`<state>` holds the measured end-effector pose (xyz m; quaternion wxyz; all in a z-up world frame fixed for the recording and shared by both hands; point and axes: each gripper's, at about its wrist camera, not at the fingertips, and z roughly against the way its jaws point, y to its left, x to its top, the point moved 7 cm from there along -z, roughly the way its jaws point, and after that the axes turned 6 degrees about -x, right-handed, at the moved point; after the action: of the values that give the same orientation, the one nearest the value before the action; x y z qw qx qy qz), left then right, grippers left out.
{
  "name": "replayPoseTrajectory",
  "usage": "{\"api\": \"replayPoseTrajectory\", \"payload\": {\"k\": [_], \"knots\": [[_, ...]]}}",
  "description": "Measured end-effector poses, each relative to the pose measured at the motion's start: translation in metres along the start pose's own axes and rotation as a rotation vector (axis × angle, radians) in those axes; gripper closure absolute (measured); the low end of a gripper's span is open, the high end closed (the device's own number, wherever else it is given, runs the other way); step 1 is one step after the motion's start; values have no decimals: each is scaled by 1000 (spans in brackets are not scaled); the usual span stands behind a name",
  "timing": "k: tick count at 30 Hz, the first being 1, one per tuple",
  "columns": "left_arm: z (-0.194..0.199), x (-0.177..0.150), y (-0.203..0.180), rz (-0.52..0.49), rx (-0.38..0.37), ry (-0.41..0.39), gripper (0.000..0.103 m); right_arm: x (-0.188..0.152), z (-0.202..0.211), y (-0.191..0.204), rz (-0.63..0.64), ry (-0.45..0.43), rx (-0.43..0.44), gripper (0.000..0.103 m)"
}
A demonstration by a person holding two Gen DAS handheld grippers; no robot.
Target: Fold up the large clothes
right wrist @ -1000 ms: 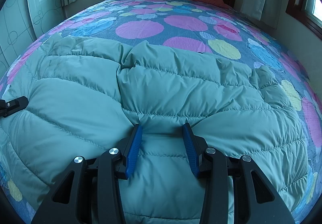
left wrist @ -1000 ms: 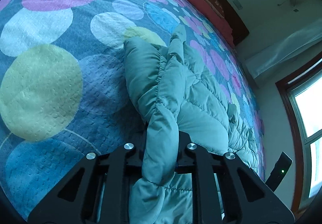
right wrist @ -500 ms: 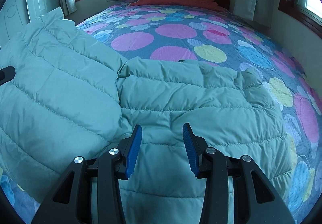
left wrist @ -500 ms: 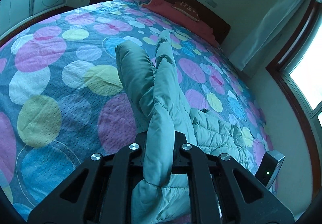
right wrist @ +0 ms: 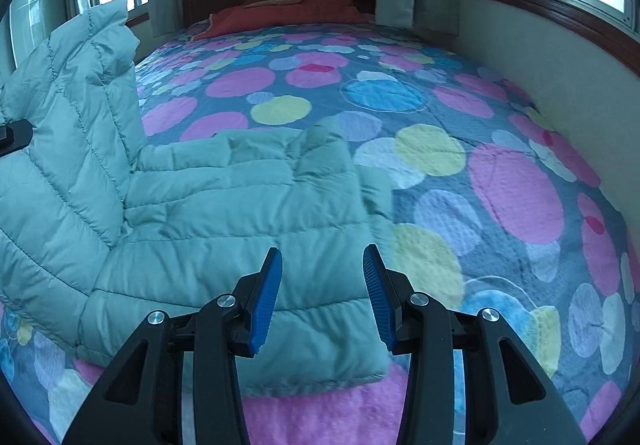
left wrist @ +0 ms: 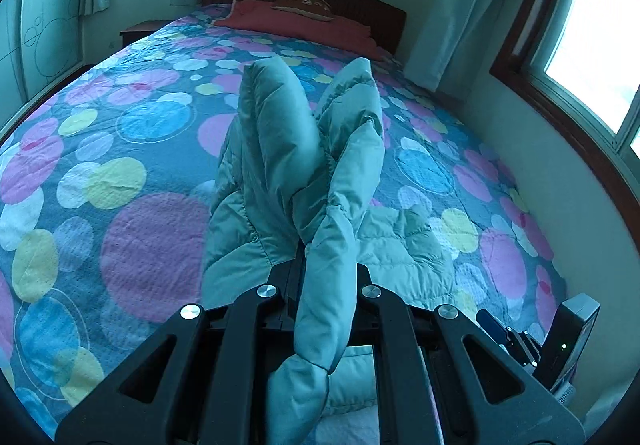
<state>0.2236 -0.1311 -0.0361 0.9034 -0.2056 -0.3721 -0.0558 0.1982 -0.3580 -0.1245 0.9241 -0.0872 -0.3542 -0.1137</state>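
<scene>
While bed (right wrist: 500, 181) carries most of it, teal puffer jacket (right wrist: 224, 213) lies at near edge, one side raised. Left gripper (left wrist: 324, 277): jaws pinched narrow on bunched jacket edge, lifted panel standing upright above rest. Right gripper (right wrist: 322, 297): jaws part open, empty, hovering over flat part, no contact seen. Risks, as judged: slick padded fabric may slip from thin pinch; unpinned lower layer may drag along, so fold lands crooked; springy filling may push fold back open.

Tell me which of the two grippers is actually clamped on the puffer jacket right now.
The left gripper: its jaws pinch a fold of the teal jacket. The right gripper stands open above it with nothing between its blue pads.
</scene>
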Motion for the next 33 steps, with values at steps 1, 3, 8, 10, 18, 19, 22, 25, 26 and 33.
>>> {"api": "replayPoseTrajectory", "payload": {"k": [1,3,8,10,18,19,22,25,26,33], "knots": [[-8,-4,-10,-17,2,11,94,-3,0,-10,-11,3,-9,60],[-25,-15,-28,-46,8,41,94,-8,-3,-30,-35,12,-25,60],[-66,-49,-60,-98,24,119,94,-29,-6,-66,-91,41,-57,60],[-79,-63,-66,-109,30,147,93,-37,-8,-73,-108,53,-62,60],[-109,-97,-82,-170,58,185,93,-52,-12,-86,-146,76,-54,60],[-109,-98,-83,-177,57,183,93,-53,-12,-86,-148,75,-54,60],[-103,-97,-88,-183,42,182,89,-53,-9,-86,-154,71,-50,60],[-90,-96,-91,-158,1,187,82,-52,-4,-85,-156,66,-51,60],[-84,-95,-92,-151,-21,188,76,-52,-3,-85,-159,66,-50,60],[-35,-96,-91,-83,-164,164,60,-53,6,-82,-161,67,-54,60]]}}
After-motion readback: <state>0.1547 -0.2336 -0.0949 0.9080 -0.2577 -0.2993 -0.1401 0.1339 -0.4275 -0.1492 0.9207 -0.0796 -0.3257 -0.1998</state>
